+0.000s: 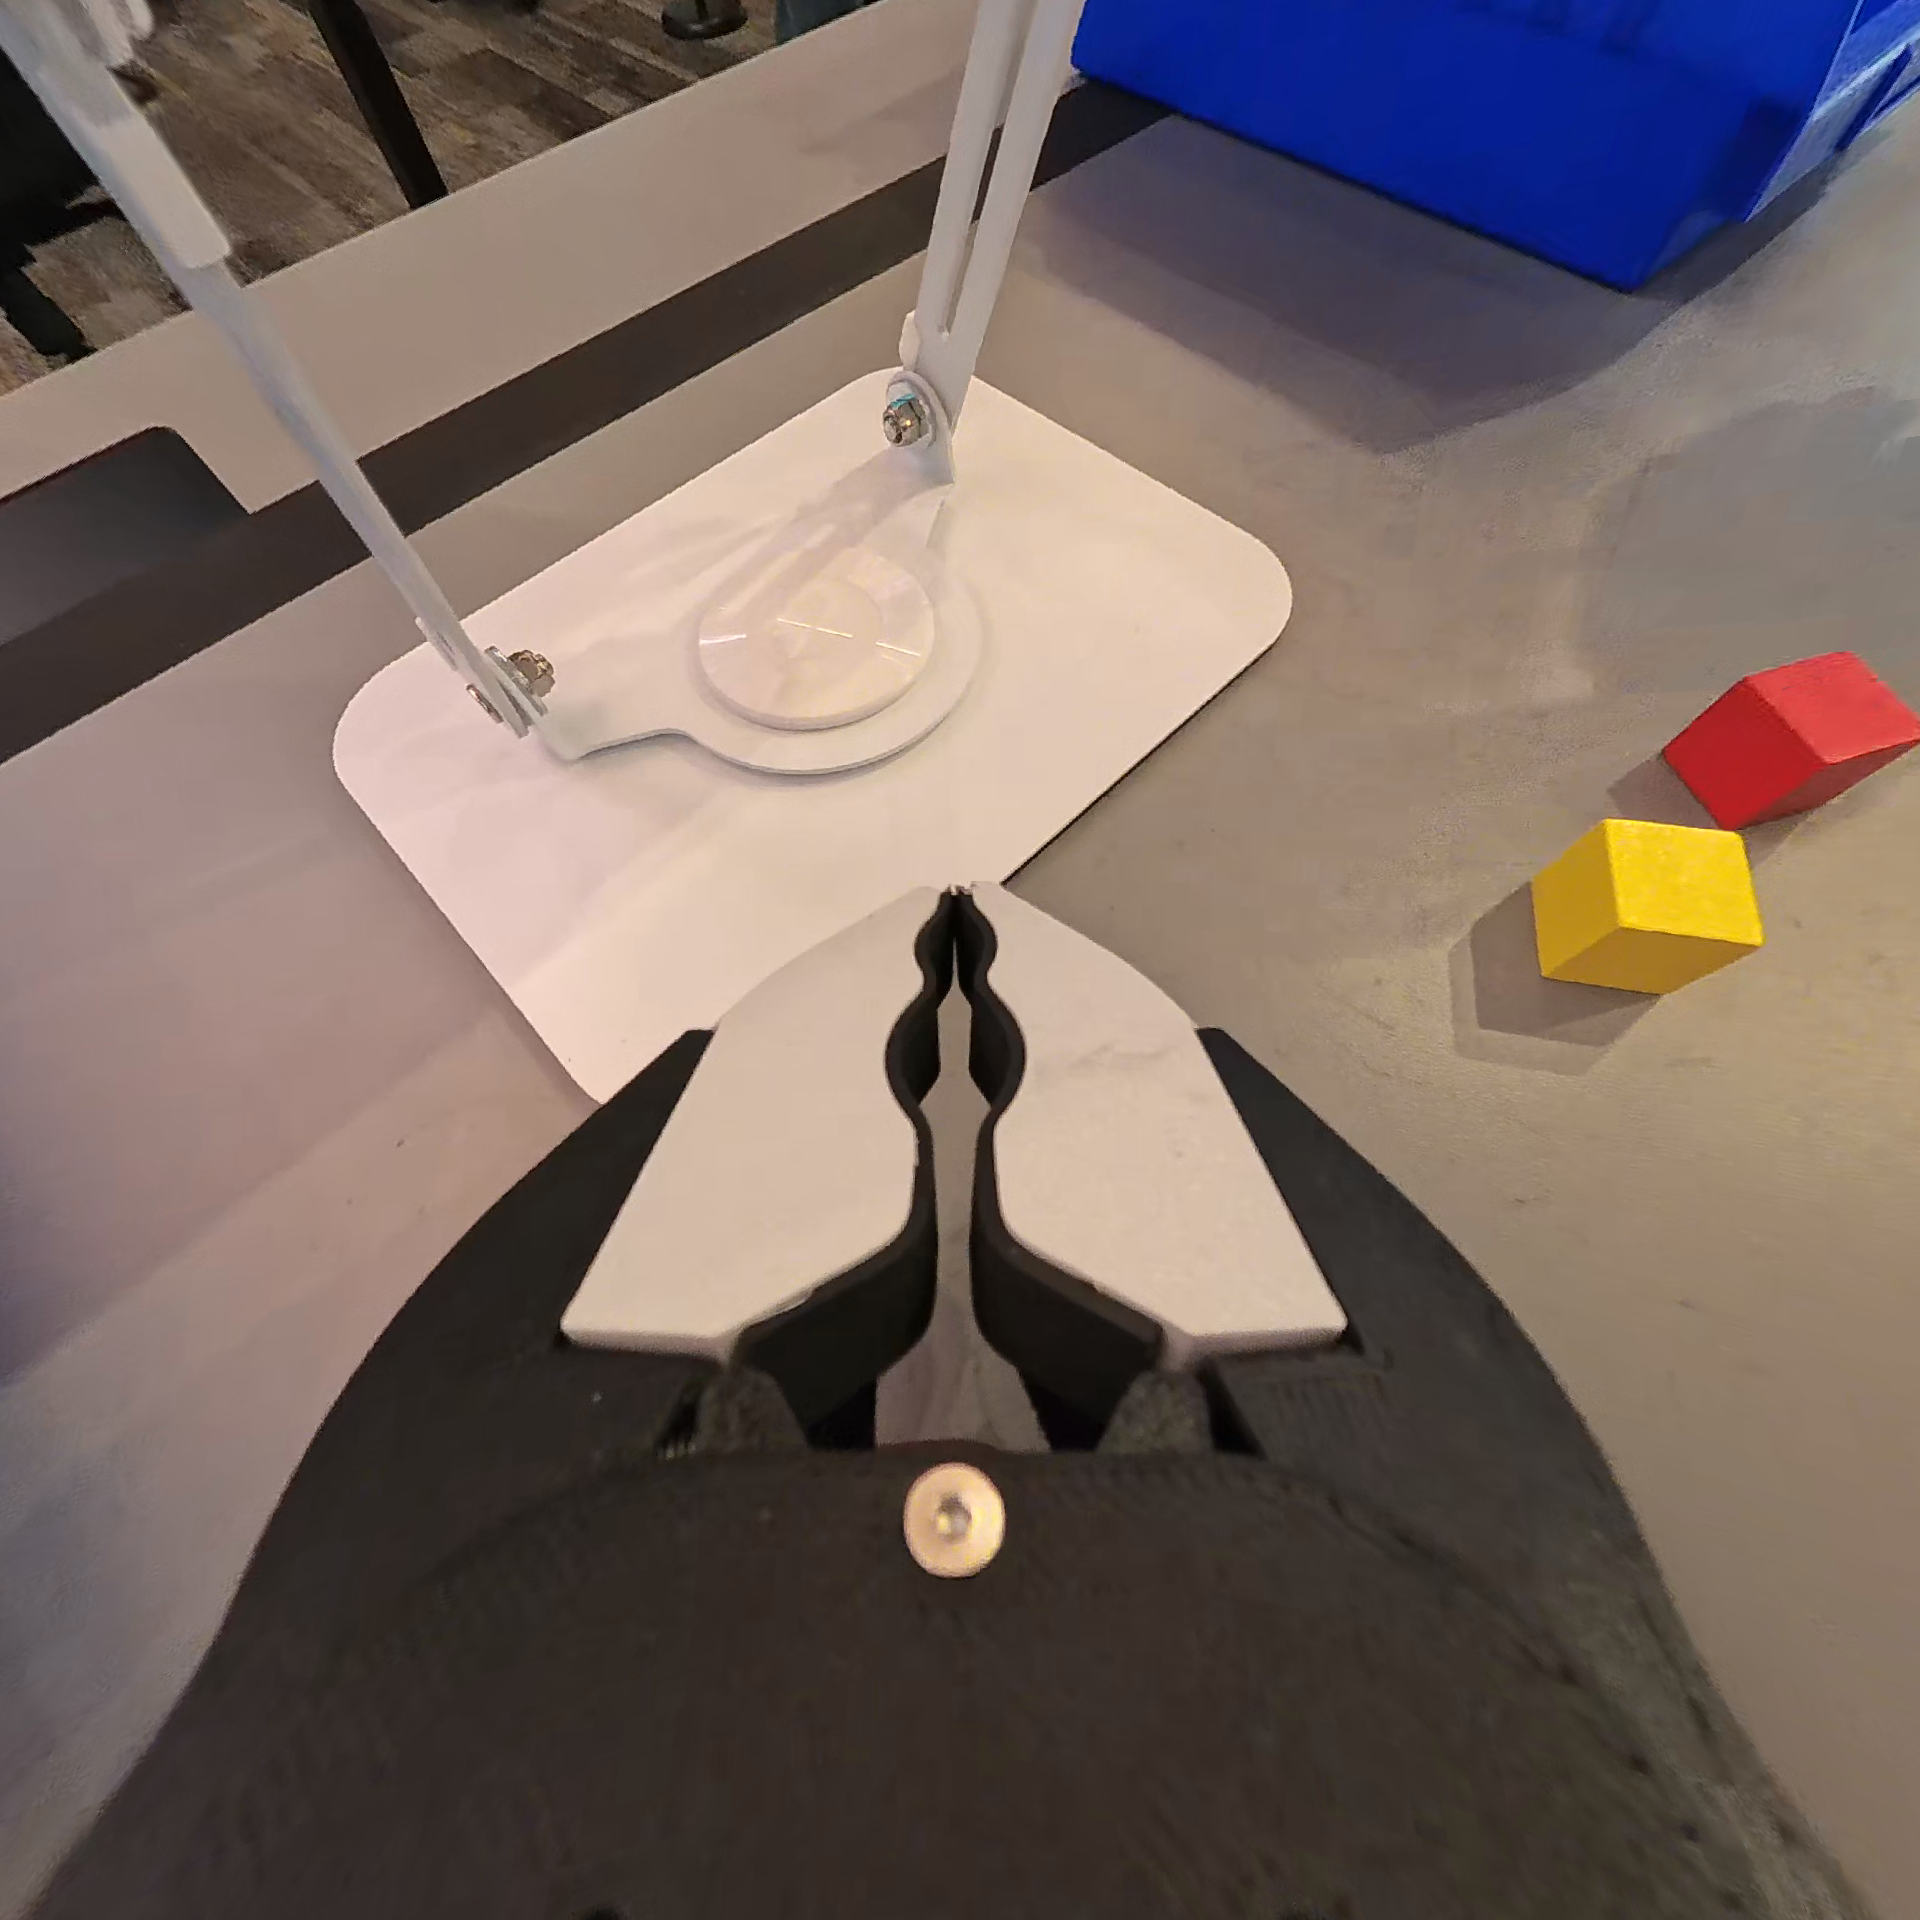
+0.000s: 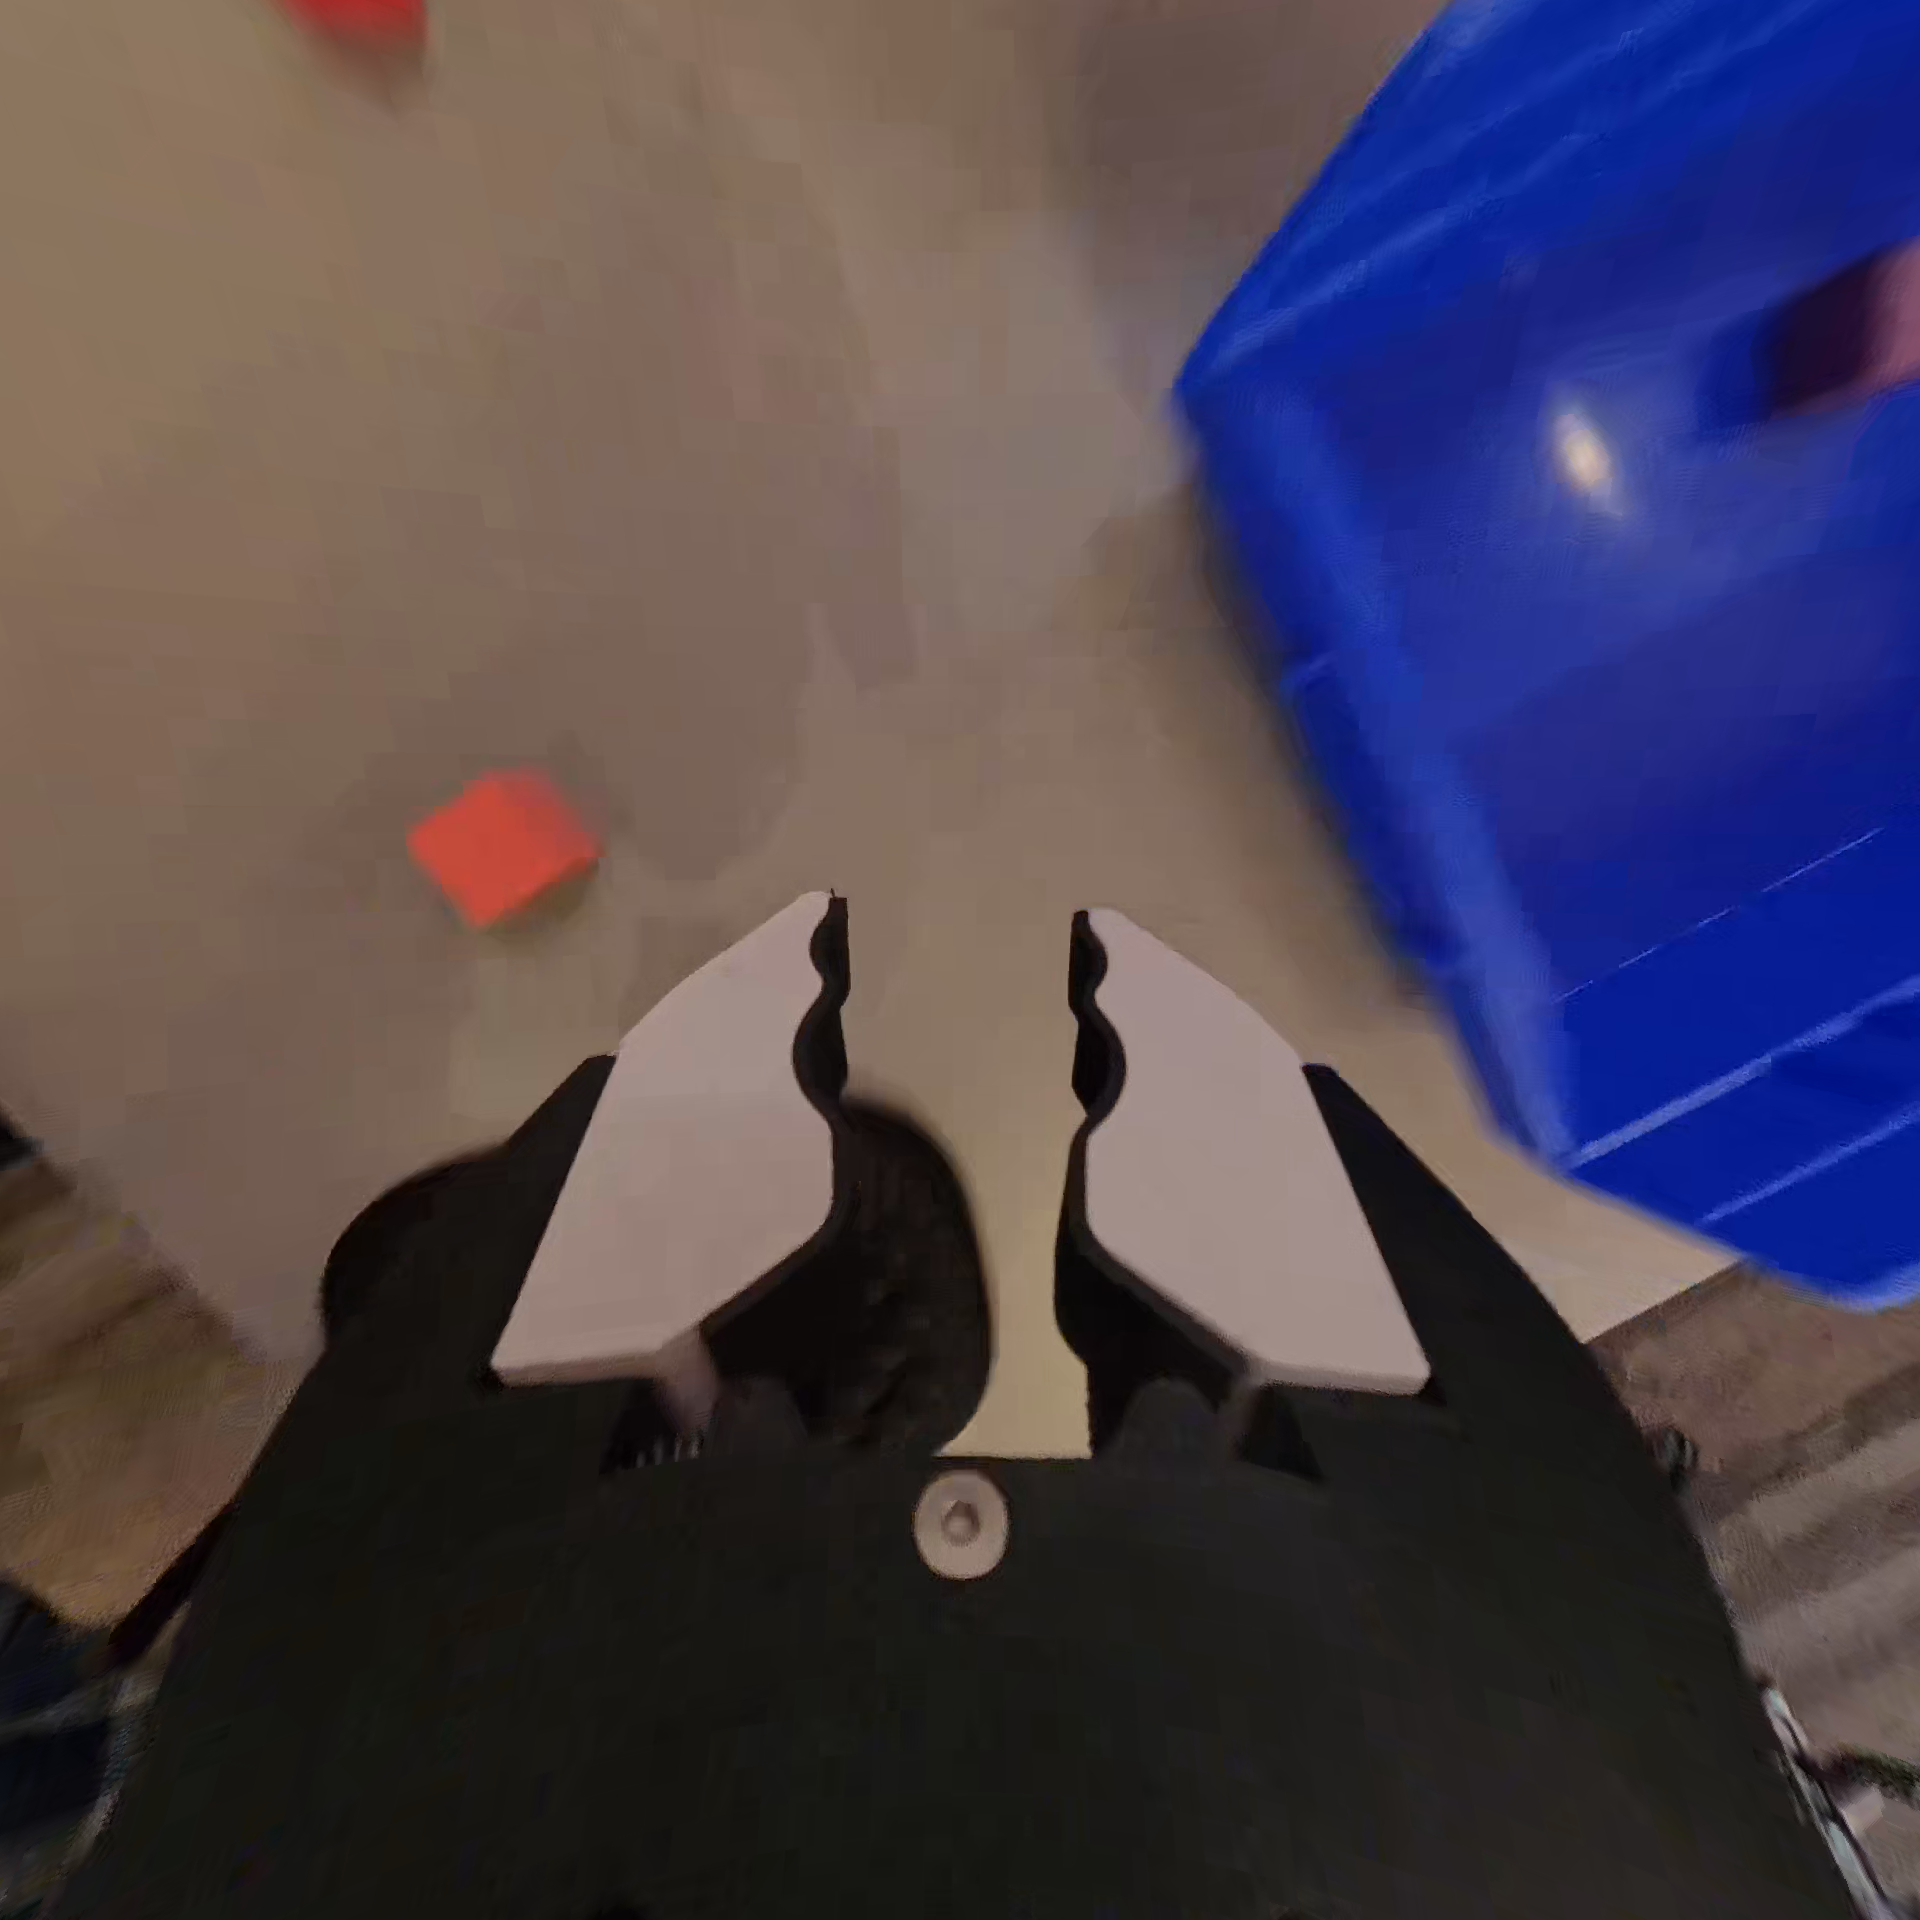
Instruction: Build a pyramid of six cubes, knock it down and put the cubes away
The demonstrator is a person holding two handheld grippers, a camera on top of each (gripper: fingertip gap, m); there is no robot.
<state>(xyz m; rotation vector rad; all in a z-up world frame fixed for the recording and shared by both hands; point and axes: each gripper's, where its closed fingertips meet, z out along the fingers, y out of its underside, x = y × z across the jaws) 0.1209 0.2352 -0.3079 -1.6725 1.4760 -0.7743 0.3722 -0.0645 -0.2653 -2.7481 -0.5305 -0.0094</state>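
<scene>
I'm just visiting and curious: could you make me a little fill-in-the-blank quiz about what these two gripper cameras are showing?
1. The left gripper has its fingers ____ with nothing between them.
2. The cube lying beside the red cube on the grey table is ____.
3. The right gripper has its fingers ____ and nothing in them.
4. The bin near the right gripper is coloured ____.

Missing words: shut; yellow; open; blue

light warm, soft shadows | left sharp | right motion-blurred
</scene>
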